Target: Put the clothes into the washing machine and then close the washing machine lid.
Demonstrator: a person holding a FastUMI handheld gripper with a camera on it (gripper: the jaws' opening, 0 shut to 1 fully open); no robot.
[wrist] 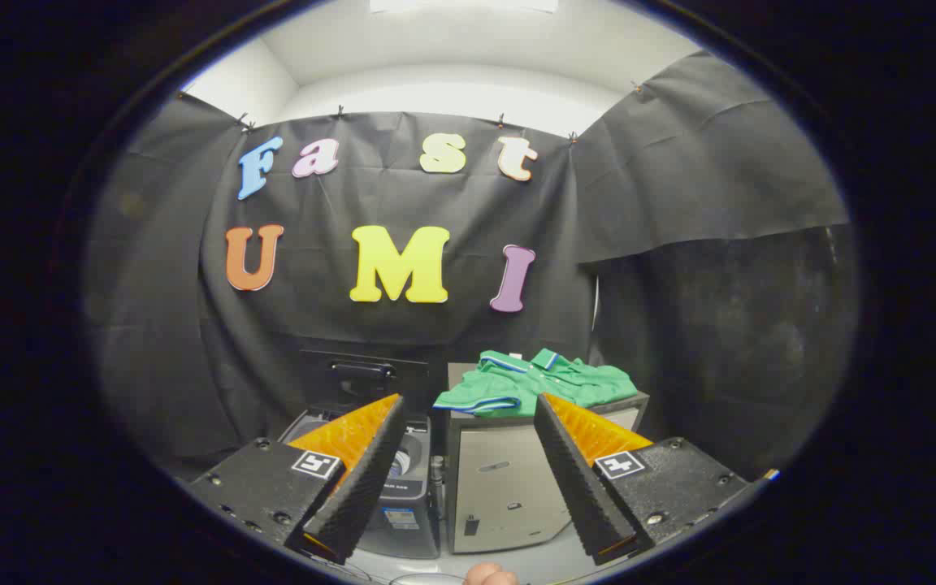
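A green shirt [535,382] with a striped collar lies crumpled on top of a grey cabinet [509,479], beyond my fingers and a little to the right. To the cabinet's left stands the washing machine [403,496], its dark lid [362,375] raised upright against the booth wall. My gripper [468,414] is open, fingers wide apart with nothing between them, held back from both the shirt and the machine. The left finger [362,463] covers part of the machine's top opening.
Black cloth walls close the booth behind and to both sides. A pale floor [517,561] lies in front of the cabinet. A bit of a person's hand [491,575] shows below the fingers.
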